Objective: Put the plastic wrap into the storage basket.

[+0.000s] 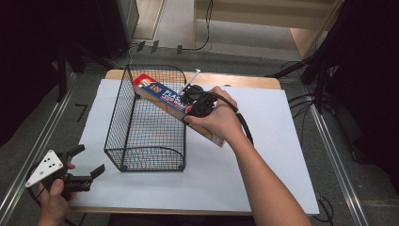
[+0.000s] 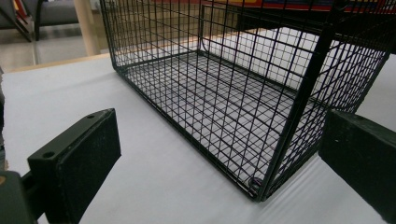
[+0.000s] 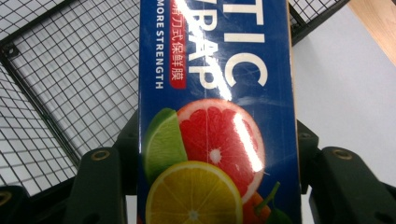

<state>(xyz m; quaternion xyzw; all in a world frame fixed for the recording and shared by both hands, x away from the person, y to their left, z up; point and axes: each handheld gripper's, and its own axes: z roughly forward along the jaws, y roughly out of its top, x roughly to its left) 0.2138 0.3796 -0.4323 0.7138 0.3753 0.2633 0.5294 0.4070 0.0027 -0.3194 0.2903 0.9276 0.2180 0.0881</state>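
The right tool (image 1: 195,101) is clamped across a long box of plastic wrap (image 1: 162,96), held aslant at the centre of the high view with its far end over the wire basket (image 1: 141,155). The box looks light and stiff, its glossy card likely slippery, so a hold across the narrow width near the middle should suit. The left tool (image 1: 89,162) waits open at the lower left, over the white sheet on the counter (image 1: 263,82); dark floor surrounds it.
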